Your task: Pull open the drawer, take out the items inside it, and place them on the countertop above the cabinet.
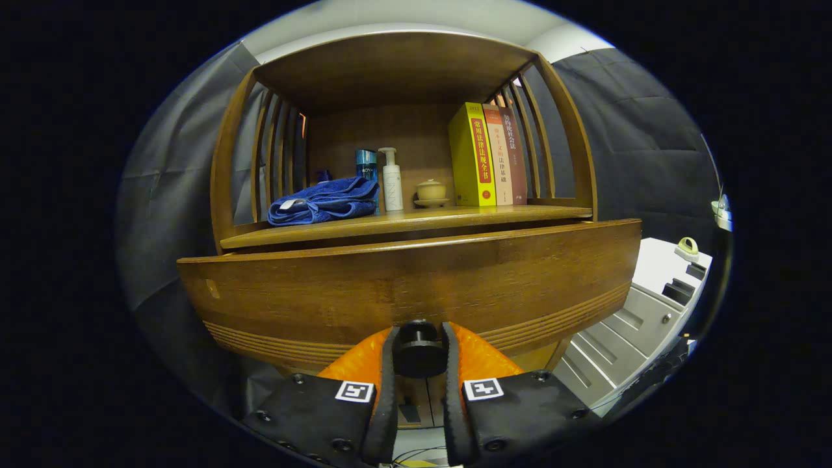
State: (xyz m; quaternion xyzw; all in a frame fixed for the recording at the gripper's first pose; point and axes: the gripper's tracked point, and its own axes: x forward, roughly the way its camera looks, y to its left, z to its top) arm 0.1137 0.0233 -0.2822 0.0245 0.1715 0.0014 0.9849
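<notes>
A brown wooden cabinet stands straight ahead. Its wide drawer front carries a round black knob at its lower middle. My gripper holds that knob, one black finger pressed on each side of it. The drawer front stands slightly forward of the cabinet body; its inside is hidden. Above the drawer runs the countertop, roofed by a slatted wooden hutch.
On the countertop lie a folded blue towel, a blue bottle, a white pump bottle, a small lidded cup and three upright books. A grey-white drawer unit stands to the right.
</notes>
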